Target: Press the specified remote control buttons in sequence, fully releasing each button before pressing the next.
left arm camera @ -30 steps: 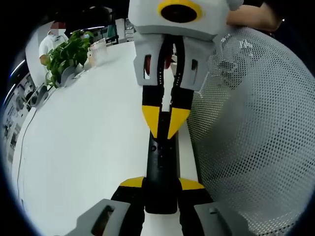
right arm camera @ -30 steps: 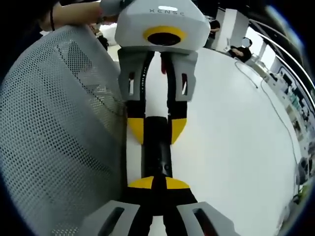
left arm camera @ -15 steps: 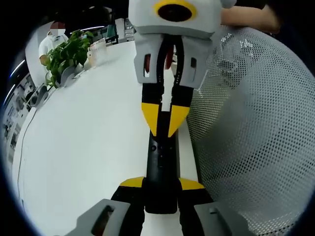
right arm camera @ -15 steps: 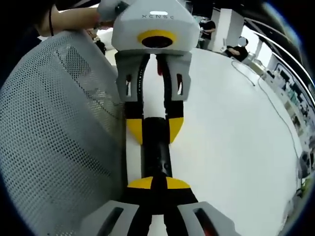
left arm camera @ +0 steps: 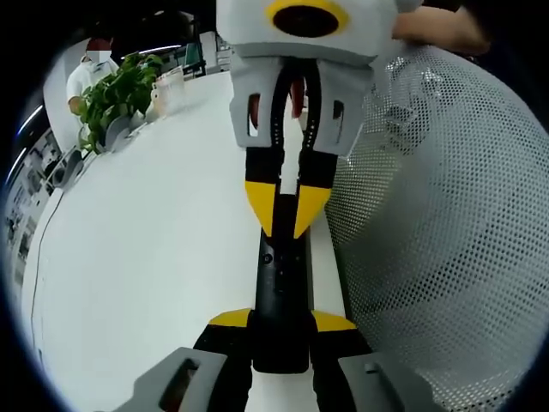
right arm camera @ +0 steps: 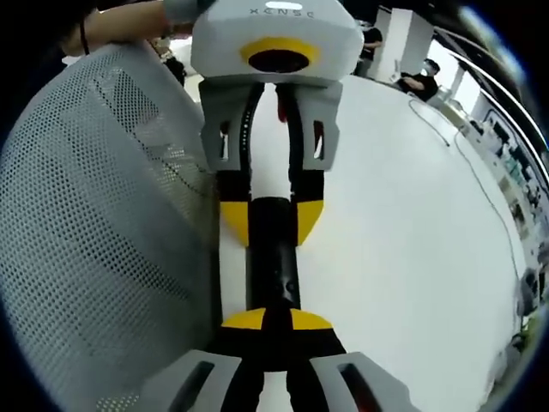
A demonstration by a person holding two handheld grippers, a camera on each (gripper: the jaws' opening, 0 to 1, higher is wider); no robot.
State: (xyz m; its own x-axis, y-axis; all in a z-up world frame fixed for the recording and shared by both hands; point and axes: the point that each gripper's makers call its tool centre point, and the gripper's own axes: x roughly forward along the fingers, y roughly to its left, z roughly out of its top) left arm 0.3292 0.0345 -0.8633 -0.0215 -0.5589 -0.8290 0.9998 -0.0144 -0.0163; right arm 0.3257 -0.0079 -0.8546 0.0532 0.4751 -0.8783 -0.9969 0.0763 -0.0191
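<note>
A slim black remote point(left arm camera: 279, 292) lies lengthwise over the white table point(left arm camera: 154, 257), with my left gripper point(left arm camera: 281, 322) shut on its near end, yellow fingertips point(left arm camera: 232, 319) on both sides. My right gripper point(left arm camera: 280, 225) comes down from the top, its yellow tips shut together on the remote's button face. In the right gripper view the remote point(right arm camera: 273, 266) runs away from my right gripper point(right arm camera: 274, 319), whose shut tips rest on it. My left gripper point(right arm camera: 272, 221) clamps the far end there.
A grey mesh chair back point(left arm camera: 437, 249) stands close beside the remote and also shows in the right gripper view point(right arm camera: 103, 240). A potted plant point(left arm camera: 116, 99) and a person sit at the table's far end. A thin cable point(right arm camera: 480, 193) crosses the table.
The right gripper has shifted very slightly over the remote. The left gripper keeps its hold and the remote has not moved.
</note>
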